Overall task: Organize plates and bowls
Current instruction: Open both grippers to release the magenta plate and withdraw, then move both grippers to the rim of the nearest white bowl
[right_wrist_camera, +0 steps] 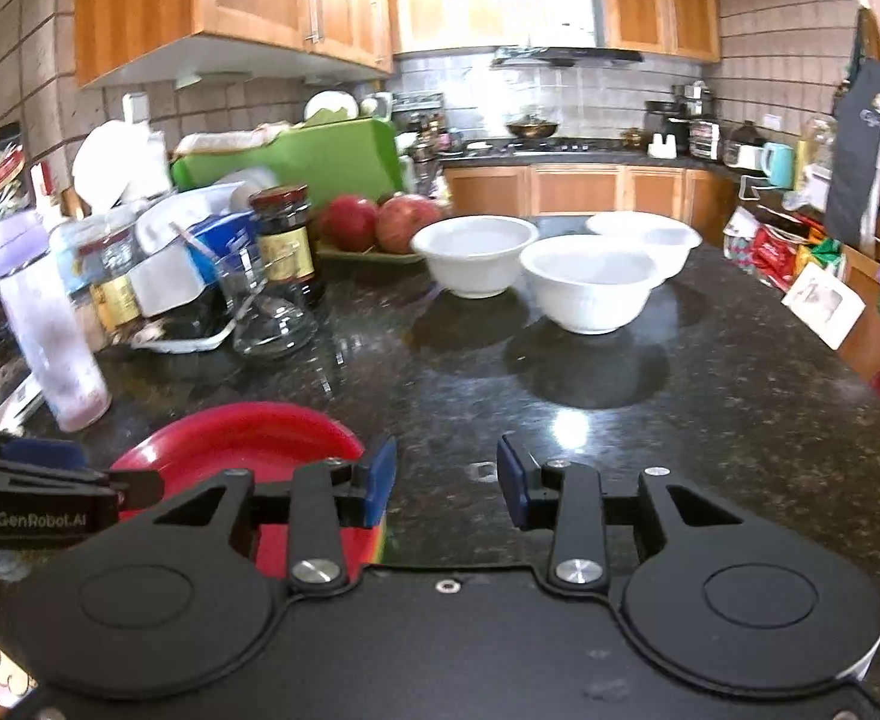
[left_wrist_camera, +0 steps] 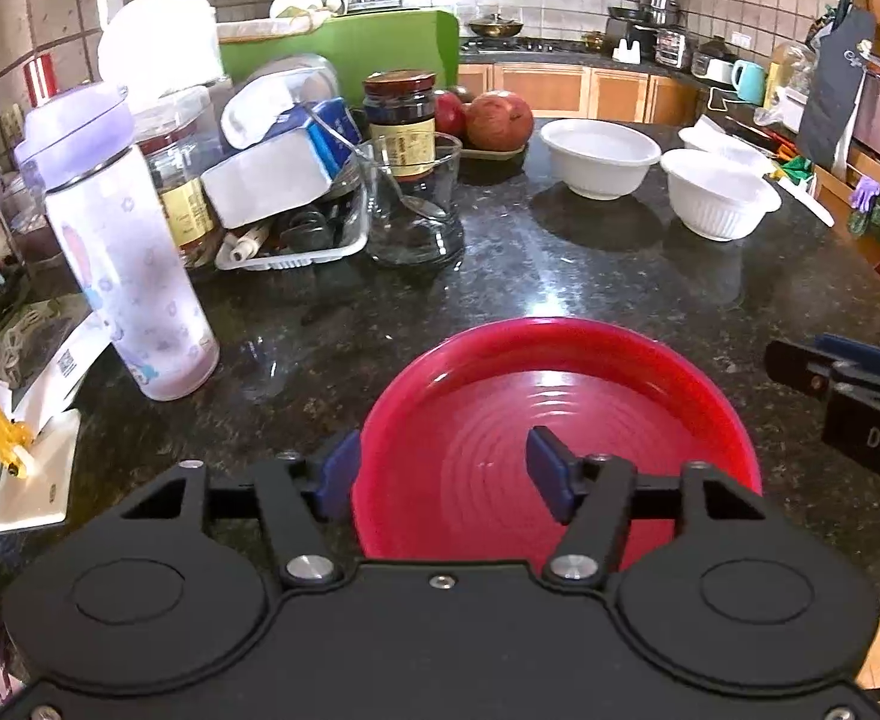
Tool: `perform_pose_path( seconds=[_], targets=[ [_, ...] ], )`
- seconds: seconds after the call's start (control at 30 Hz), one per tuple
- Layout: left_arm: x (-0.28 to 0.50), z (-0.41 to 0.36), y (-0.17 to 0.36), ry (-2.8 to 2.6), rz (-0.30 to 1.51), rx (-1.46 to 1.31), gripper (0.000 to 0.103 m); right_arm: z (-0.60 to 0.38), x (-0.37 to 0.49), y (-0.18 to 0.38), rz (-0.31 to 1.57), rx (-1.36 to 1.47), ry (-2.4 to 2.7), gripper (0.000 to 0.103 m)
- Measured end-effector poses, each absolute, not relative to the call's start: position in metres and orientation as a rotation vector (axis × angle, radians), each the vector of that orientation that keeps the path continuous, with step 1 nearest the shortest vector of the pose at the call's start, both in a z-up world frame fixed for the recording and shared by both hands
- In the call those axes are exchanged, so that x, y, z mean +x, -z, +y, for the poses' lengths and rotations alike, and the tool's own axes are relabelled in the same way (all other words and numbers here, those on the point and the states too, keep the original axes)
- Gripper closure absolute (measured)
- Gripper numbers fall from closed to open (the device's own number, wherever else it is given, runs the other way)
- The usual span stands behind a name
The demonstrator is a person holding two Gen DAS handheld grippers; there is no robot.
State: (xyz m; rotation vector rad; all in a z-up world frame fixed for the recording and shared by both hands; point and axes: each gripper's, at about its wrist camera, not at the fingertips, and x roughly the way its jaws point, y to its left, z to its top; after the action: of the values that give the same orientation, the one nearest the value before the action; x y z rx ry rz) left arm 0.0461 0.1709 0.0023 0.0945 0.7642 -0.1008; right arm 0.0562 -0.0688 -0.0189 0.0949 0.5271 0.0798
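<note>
A red plate [left_wrist_camera: 559, 396] lies flat on the dark granite counter [left_wrist_camera: 499, 276], close in front of me. My left gripper [left_wrist_camera: 442, 474] stands open astride the plate's near left rim, one blue pad [left_wrist_camera: 338, 474] outside the rim and the other over the plate's inside, neither pressing on it. My right gripper [right_wrist_camera: 445, 483] is open over bare counter just right of the red plate [right_wrist_camera: 242, 438], with nothing between its fingers. Three white bowls [right_wrist_camera: 475, 252] [right_wrist_camera: 589, 282] [right_wrist_camera: 649, 234] stand apart at the far side of the counter.
Along the left stand a lilac water bottle [left_wrist_camera: 122, 240], a clear tray of clutter [left_wrist_camera: 284, 222], a glass with a spoon [left_wrist_camera: 416, 204] and a dark jar [left_wrist_camera: 401, 114]. Apples [left_wrist_camera: 496, 117] sit behind. The counter edge runs down the right [right_wrist_camera: 859, 396].
</note>
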Motion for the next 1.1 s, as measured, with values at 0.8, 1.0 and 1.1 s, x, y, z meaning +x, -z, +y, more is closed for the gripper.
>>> perform_pose_path(
  seconds=[0.8,1.0,1.1],
  targets=[
    [0.066,0.072,-0.030,0.078,0.687,0.091,0.029,-0.214,0.076,-0.011,0.416,0.150,-0.060,0.058],
    [0.077,0.026,-0.031,0.062,0.700,0.089,0.029,-0.254,0.094,-0.011,0.410,0.139,-0.120,0.058],
    [0.083,0.009,-0.032,0.026,0.692,0.071,0.029,-0.272,0.102,-0.009,0.412,0.143,-0.153,0.058]
  ],
)
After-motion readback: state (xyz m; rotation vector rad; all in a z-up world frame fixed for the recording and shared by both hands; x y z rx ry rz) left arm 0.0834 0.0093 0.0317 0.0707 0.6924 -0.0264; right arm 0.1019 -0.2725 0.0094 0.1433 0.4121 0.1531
